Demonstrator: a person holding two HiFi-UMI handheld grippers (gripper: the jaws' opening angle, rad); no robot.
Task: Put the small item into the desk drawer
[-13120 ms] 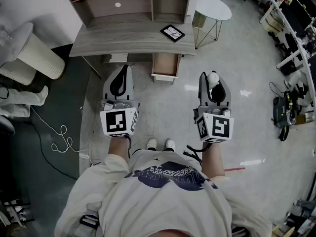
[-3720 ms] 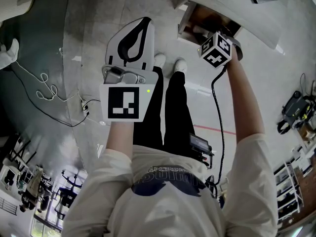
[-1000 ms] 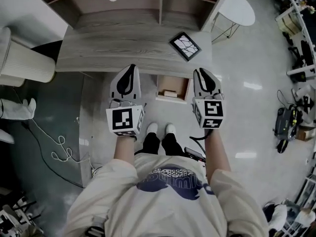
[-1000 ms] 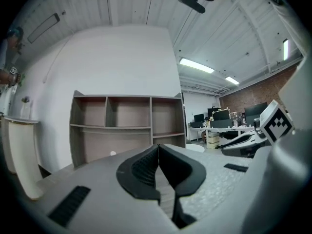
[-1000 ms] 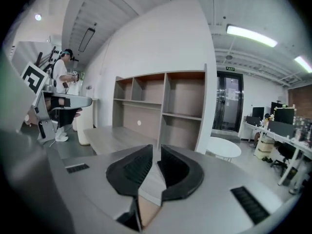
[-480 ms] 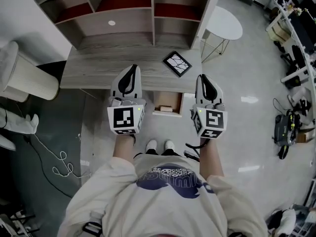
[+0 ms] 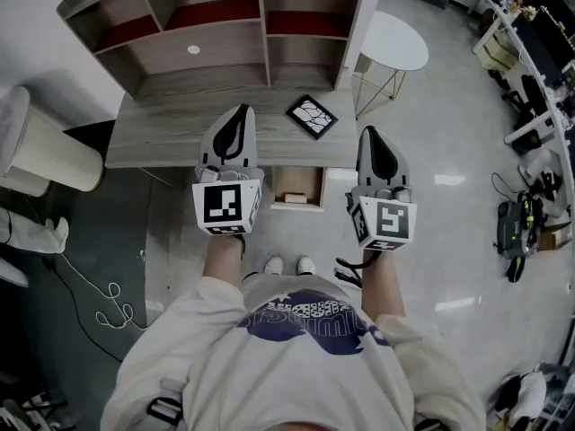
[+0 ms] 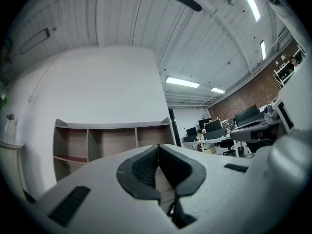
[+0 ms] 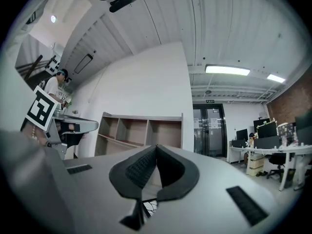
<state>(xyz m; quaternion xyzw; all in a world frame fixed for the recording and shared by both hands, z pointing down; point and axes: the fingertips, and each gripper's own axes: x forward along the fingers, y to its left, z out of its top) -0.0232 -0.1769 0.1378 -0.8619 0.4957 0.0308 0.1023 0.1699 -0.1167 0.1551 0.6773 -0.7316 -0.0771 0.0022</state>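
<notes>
Your right gripper jaws have just closed on nothing, and the left gripper jaws are together too. Both have pulled up and back from the table. The item now lies in the open drawer, so placing looks done; the drawer may need shutting.

Grey wood-grain desk, upper centre. Open wooden drawer, mid-frame, holding pale small item. White left gripper and white right gripper flank the drawer.
</notes>
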